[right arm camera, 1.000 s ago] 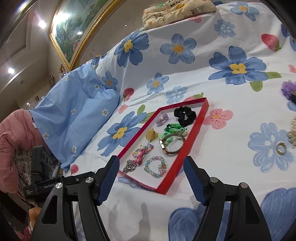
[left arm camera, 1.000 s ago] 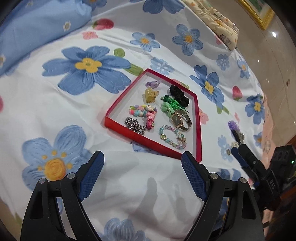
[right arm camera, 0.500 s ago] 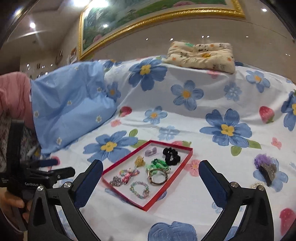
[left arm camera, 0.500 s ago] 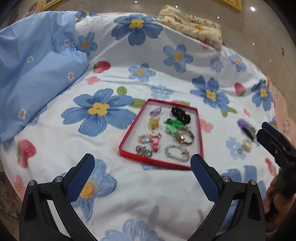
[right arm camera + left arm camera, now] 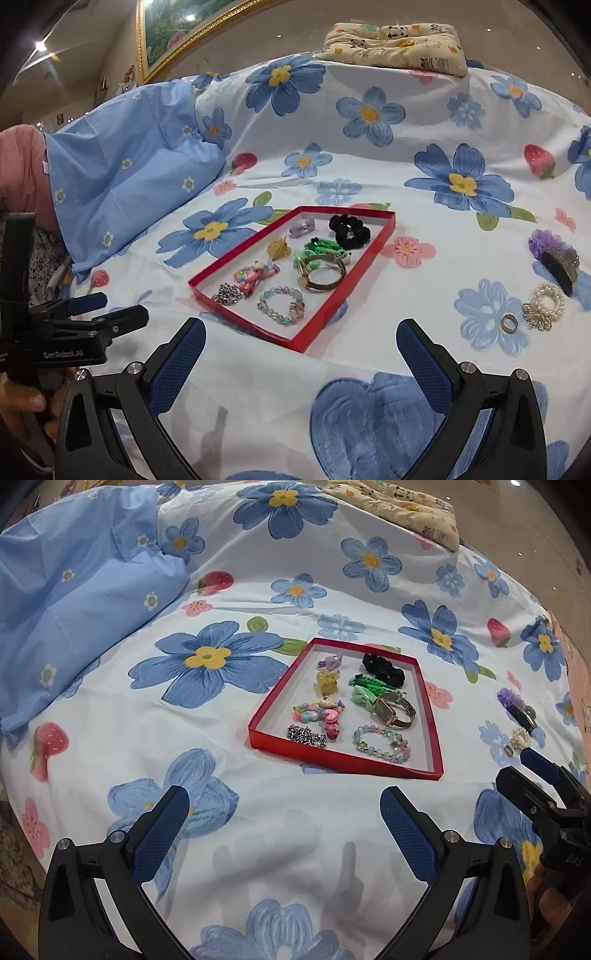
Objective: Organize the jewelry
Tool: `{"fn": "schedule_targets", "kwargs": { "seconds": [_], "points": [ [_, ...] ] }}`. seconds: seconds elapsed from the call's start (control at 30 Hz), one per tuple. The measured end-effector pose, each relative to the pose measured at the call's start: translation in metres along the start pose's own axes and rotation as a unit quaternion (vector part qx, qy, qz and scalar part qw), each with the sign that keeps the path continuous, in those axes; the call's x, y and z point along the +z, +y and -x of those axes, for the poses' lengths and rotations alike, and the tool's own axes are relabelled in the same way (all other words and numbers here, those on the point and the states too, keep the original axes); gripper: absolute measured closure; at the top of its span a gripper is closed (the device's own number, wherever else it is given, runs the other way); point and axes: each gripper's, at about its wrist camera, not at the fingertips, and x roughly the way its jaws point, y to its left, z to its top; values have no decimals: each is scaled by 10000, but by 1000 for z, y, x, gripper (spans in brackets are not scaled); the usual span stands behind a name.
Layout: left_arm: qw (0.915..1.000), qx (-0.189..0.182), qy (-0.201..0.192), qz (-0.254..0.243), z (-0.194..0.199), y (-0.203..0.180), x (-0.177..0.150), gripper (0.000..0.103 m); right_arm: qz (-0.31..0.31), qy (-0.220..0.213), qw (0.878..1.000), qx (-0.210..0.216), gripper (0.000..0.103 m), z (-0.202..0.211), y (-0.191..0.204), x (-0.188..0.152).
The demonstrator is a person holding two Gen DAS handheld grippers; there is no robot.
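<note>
On bed, red tray (image 5: 373, 258) mostly filled; ring (image 5: 509, 322), pearl band (image 5: 546, 301) and purple clip (image 5: 554, 254) lying outside, right of tray. Both tongs (image 5: 284, 830) (image 5: 301, 360) wide, empty. Approach ring low, close slowly, avoid pinching sheet.

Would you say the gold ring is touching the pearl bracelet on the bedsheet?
Apart. The right wrist view shows a strip of bedsheet between the gold ring and the pearl bracelet.
</note>
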Motion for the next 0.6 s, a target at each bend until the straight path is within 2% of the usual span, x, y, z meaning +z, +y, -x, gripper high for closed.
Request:
{"fn": "schedule_targets", "kwargs": {
  "seconds": [0.37, 0.6],
  "points": [
    [9990, 45, -421, -112, 18, -7, -6, 0, -278, -323, 9991, 10, 0, 9, -17, -8],
    [9985, 109, -482, -215, 20, -15, -7, 0, -319, -324, 9990, 46, 0, 7, -19, -12]
  ]
}}
